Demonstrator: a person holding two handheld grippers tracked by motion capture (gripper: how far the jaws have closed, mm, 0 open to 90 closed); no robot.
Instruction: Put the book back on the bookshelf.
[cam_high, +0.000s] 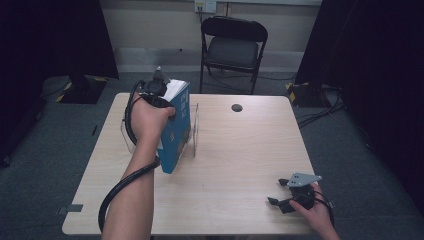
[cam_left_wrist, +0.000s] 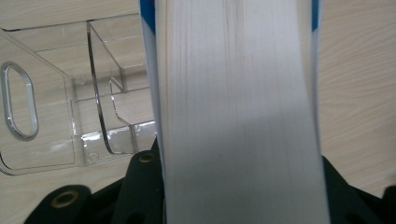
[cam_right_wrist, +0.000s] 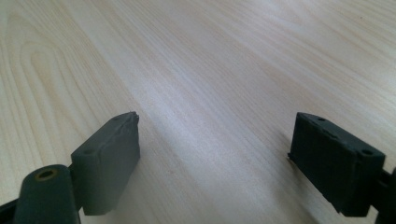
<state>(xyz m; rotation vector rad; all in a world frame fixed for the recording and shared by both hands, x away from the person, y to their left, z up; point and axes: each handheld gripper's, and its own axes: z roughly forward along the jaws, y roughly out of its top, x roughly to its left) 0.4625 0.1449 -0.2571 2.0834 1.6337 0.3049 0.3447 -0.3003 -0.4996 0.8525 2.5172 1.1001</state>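
High view: the left gripper (cam_high: 159, 86) is clamped on the top edge of a thick blue-covered book with white pages (cam_high: 176, 131), held tilted just beside a clear acrylic book stand (cam_high: 194, 131) on the pale wooden table (cam_high: 235, 165); the book's lower corner is at or near the tabletop.
Left gripper view: the black jaws squeeze the book's white page block (cam_left_wrist: 238, 112) from both sides; the clear stand's slots (cam_left_wrist: 93, 102) lie to one side, none holding the book.
Right gripper view: the right gripper (cam_right_wrist: 215, 154) has its jaws spread wide with nothing between them, low over bare wood.
Progress: book picked up; slotting it into the stand and letting go seem left.
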